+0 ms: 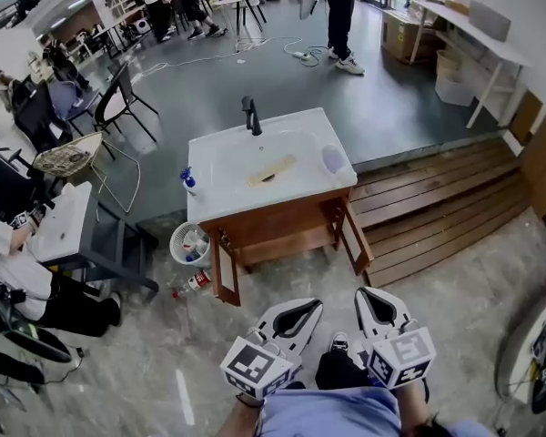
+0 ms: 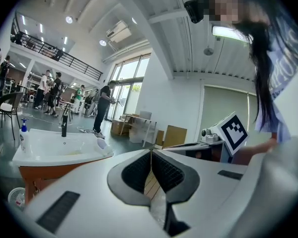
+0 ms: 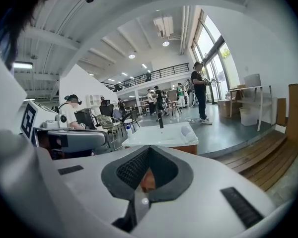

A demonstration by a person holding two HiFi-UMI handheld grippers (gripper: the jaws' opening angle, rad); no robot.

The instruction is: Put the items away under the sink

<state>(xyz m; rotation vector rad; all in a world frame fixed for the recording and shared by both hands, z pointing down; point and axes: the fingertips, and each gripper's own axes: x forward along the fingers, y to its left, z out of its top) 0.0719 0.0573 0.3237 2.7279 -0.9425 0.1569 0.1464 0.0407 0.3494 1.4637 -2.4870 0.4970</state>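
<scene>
A white sink (image 1: 220,200) on a wooden cabinet (image 1: 282,235) stands ahead of me in the head view, both cabinet doors swung open. On the sink are a black faucet (image 1: 251,116), a blue-capped bottle (image 1: 189,182), a wooden piece (image 1: 271,169) in the basin and a pale cup (image 1: 333,159). A white basket (image 1: 190,244) of items and a loose bottle (image 1: 194,282) sit on the floor left of the cabinet. My left gripper (image 1: 311,304) and right gripper (image 1: 364,291) hover side by side short of the cabinet, both shut and empty. The sink (image 2: 54,148) lies left of the left gripper (image 2: 151,151), and the sink (image 3: 161,135) is straight beyond the right gripper (image 3: 149,148).
A wooden stepped platform (image 1: 437,198) runs to the right of the cabinet. A small white table (image 1: 64,221) with a seated person and chairs (image 1: 118,98) stand at the left. A wheel (image 1: 537,353) shows at the right edge. People stand far behind the sink.
</scene>
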